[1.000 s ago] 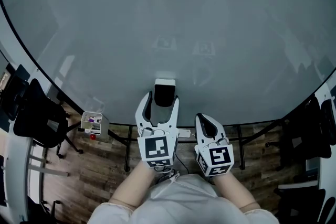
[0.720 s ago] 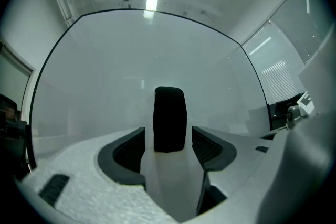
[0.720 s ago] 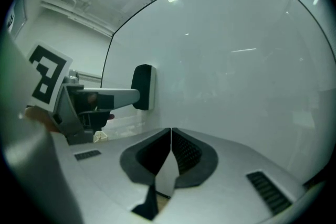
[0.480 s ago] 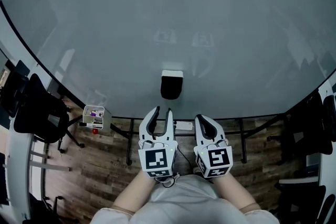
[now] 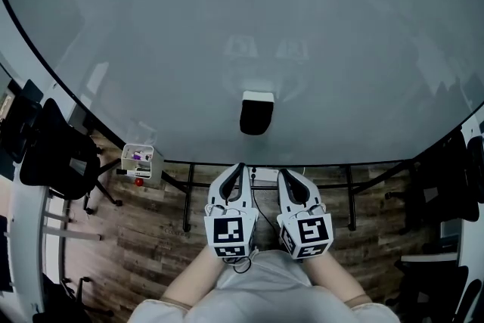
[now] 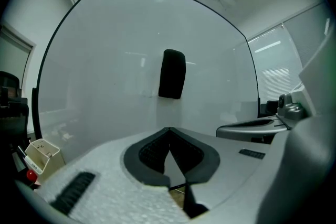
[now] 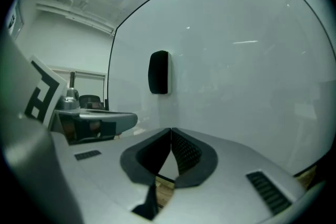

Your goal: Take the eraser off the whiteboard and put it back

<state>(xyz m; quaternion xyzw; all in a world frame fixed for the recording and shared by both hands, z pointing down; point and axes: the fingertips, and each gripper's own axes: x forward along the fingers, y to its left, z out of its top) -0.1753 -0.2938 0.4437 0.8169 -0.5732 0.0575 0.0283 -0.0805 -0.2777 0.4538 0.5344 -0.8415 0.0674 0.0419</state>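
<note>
In the head view, a large pale grey whiteboard (image 5: 151, 26) fills most of the picture. A black block-shaped eraser (image 5: 256, 113) with a white top sits on it, a little above the middle of the board's lower edge. Both grippers are below that edge and clear of the board, over the wooden floor (image 5: 151, 238). The left gripper (image 5: 237, 168) and the right gripper (image 5: 287, 176) are side by side, both pointing toward the board. A small white box (image 5: 138, 159) hangs at the lower edge toward the left, and a black chair (image 5: 57, 159) stands further left.

In the left gripper view, the eraser (image 6: 171, 74) stands upright on the whiteboard (image 6: 105, 60), straight ahead of the left gripper (image 6: 169, 131) and well apart from it. Its fingers (image 6: 149, 153) are closed tip to tip with nothing between them. The right gripper (image 6: 257, 128) shows at the right and the small white box (image 6: 41, 153) at the lower left.

In the right gripper view, the eraser (image 7: 159, 72) is ahead on the whiteboard (image 7: 236, 60). The right gripper (image 7: 171, 131) has its fingers pressed together, holding nothing. The left gripper (image 7: 97, 122) shows at the left.
</note>
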